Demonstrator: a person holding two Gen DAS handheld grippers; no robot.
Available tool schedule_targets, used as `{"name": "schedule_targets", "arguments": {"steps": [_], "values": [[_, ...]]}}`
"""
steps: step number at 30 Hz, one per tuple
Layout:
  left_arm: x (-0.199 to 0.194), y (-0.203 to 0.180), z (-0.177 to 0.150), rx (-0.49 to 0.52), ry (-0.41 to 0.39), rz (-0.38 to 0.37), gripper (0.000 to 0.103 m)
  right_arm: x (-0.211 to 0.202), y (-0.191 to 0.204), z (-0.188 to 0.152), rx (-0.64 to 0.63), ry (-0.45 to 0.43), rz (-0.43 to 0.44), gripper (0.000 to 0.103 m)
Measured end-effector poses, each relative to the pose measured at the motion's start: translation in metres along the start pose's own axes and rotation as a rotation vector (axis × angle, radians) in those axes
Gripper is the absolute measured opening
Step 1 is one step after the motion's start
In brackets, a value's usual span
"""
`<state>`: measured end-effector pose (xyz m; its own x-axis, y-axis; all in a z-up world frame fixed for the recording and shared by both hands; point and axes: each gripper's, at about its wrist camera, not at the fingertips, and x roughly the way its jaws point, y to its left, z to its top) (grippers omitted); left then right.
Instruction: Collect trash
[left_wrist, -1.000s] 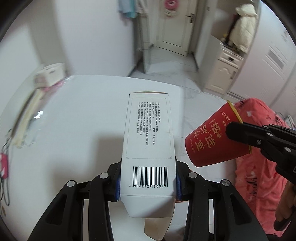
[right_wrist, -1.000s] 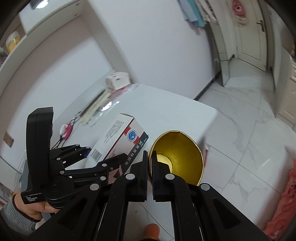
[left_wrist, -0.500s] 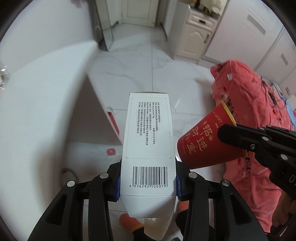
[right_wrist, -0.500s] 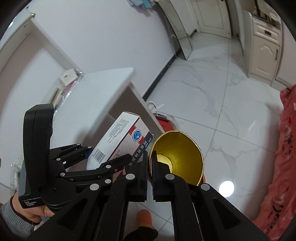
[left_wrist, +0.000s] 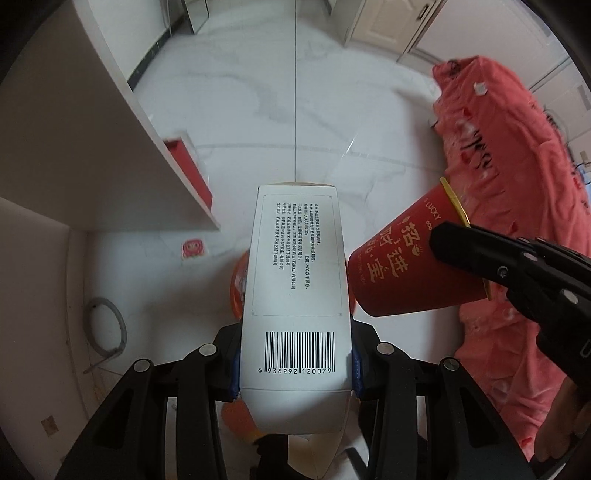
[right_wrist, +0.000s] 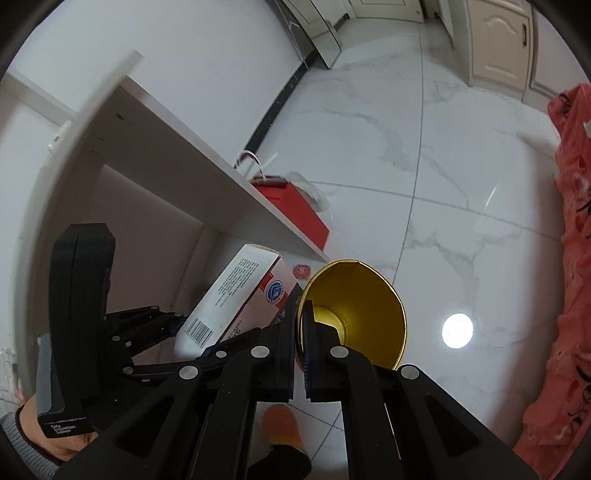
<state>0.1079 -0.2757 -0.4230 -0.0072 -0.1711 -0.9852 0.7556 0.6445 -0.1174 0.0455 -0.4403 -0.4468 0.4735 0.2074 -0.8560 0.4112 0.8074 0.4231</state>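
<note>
- Floor (left_wrist: 295, 110): marble tile below both tools; desk side panel (left_wrist: 74, 147) at 10 o'clock. No bin seen; orange round obj mostly hidden behind carton, can't ID.
- Carton (left_wrist: 295, 288): L gripper (left_wrist: 295, 373) clamped on its sides nr barcode end. Keep level.
- Red cup (left_wrist: 402, 266): at 3 o'clock of carton, R gripper (right_wrist: 300, 332) pinching rim wall, jaws nearly closed. Judgement: thin wall, don't squeeze harder; find bin first.
</note>
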Motion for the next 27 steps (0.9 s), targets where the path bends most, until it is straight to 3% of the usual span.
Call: {"name": "schedule_targets", "arguments": {"steps": [6,16,20,23,27], "values": [[0.037,0.004,-0.005,-0.014,0.052,-0.009,0.043,0.051,-0.031,-0.017,0.059,0.043,-0.02,0.004],[0.08,0.008,-0.016,-0.015,0.122,-0.018,0.045,0.099,-0.048,-0.026,0.069,0.076,-0.025,0.006],[0.082,0.009,-0.017,-0.01,0.131,-0.008,0.045,0.107,-0.047,-0.026,0.056,0.092,-0.033,0.006],[0.078,0.011,-0.016,-0.014,0.127,0.009,0.056,0.105,-0.044,-0.028,0.05,0.095,-0.038,0.006],[0.069,0.009,-0.014,-0.009,0.113,0.002,0.056,0.095,-0.039,-0.029,0.044,0.095,-0.035,0.006]]}}
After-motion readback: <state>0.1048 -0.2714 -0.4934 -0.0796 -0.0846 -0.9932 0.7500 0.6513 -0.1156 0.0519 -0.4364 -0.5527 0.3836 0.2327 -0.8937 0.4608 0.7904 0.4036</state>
